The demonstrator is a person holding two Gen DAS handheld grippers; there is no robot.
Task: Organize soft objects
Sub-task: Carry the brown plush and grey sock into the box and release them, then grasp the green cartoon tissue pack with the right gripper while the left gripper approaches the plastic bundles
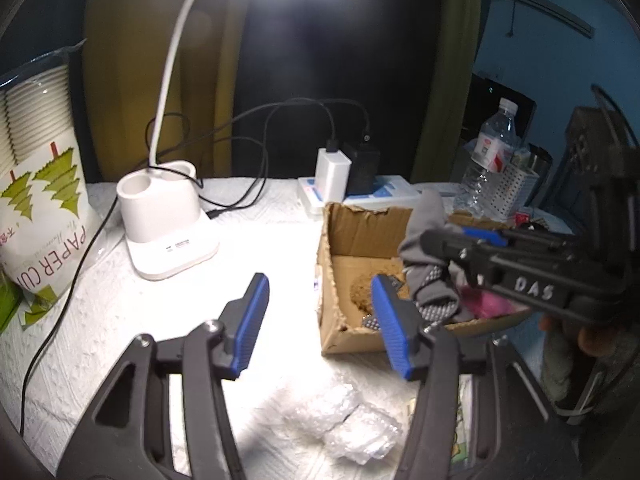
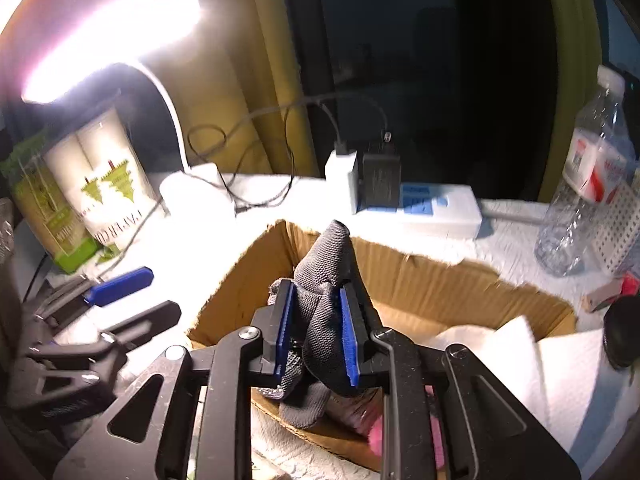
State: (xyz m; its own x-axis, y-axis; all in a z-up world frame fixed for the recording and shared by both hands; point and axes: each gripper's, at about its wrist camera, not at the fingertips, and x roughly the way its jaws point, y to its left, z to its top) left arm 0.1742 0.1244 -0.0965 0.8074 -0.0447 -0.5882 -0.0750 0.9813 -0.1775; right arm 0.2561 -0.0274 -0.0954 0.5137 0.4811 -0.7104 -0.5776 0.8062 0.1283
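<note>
A: Where is the crumpled grey knitted glove (image 2: pixel 326 312)?

B: Clamped between the blue pads of the right gripper (image 2: pixel 316 332), above the torn brown cardboard box (image 2: pixel 420 276). Its cuff end sticks up at twelve o'clock from the fingers, and its lower part hangs into the box.

A: Anything already in the box?

B: A pink soft thing (image 2: pixel 378 438) at six o'clock (mostly hidden by the gripper).

A: And the left gripper (image 1: pixel 320 320)?

B: Its fingers stand apart with nothing between them, over the white-covered table (image 1: pixel 140 320) at the box's near corner. A lit white desk lamp (image 1: pixel 168 224) stands at ten o'clock from it; crumpled clear bubble wrap (image 1: pixel 344 424) lies at six.
</note>
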